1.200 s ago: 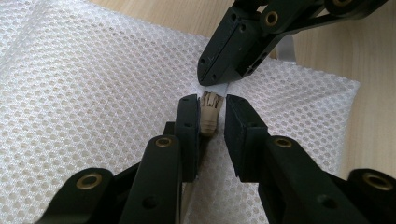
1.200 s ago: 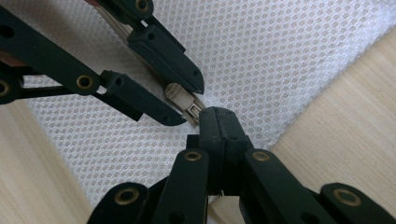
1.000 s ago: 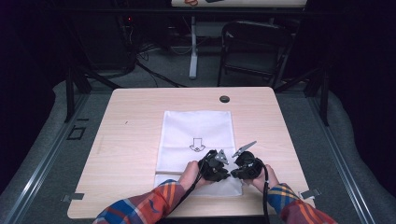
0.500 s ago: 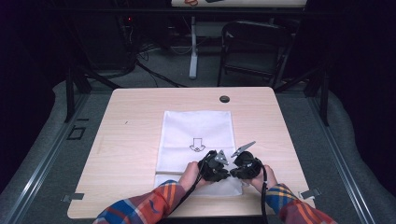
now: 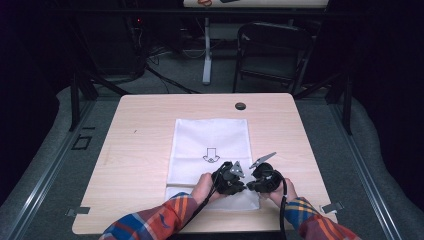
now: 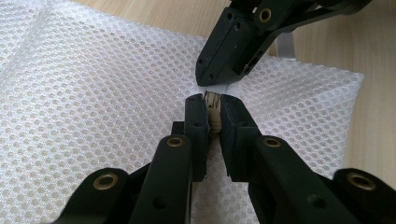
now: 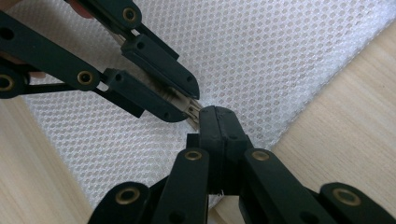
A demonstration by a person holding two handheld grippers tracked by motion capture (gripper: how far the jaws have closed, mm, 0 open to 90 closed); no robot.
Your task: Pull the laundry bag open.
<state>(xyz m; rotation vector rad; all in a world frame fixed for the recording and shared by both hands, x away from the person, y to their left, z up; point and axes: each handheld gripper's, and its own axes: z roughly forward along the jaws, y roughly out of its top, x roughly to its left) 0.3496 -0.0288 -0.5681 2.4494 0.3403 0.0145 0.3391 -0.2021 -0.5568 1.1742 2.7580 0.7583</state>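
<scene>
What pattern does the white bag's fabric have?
A fine honeycomb mesh of small holes, all white; the mesh bag shows it best in the left gripper view.

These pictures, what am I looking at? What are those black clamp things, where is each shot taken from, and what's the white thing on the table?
A person in plaid sleeves sits at a wooden table and holds a black two-jaw hand tool in each hand. The high view looks down from above: the left gripper and the right gripper meet near the table's near edge. The other two pictures come from small cameras riding on each tool, looking along its own jaws.

On the table lies a white mesh bag with an arrow printed on it; up close it shows a honeycomb weave. A small dark round thing sits near the far edge.

The left gripper pinches a small ridged beige piece, perhaps the zipper pull. The right gripper is shut right beside it, on the bag's edge.
</scene>
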